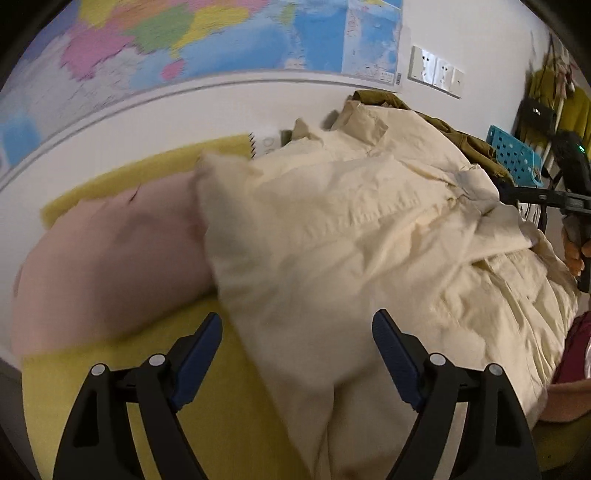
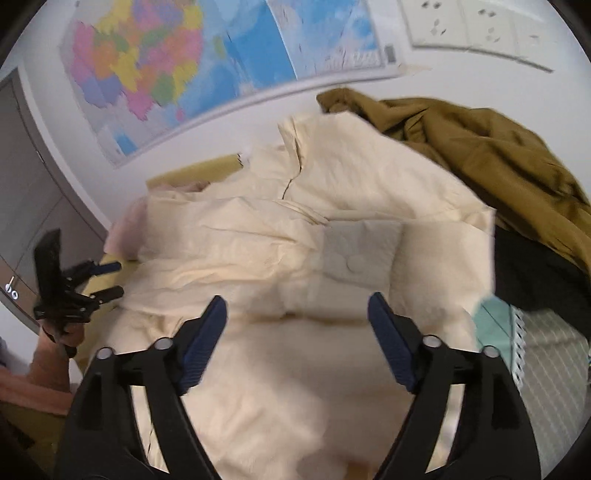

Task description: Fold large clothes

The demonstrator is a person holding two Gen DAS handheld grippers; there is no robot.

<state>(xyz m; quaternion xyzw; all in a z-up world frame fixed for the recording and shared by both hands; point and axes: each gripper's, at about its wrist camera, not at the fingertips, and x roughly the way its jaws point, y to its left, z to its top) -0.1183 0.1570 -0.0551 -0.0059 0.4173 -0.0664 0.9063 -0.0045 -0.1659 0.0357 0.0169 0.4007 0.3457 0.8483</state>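
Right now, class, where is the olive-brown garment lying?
In the right wrist view, the olive-brown garment is heaped at upper right, against the wall below the map, behind and touching the cream garment.

Big garment (image 2: 295, 229) on table (image 1: 229, 424); 2nd garment (image 1: 110, 266) to its left, jacket (image 2: 480, 147) behind-right.

A coloured wall map (image 2: 177, 66) and white sockets (image 2: 476, 33) are seen ahead of the gripper; a blue basket (image 1: 515, 155) far right.
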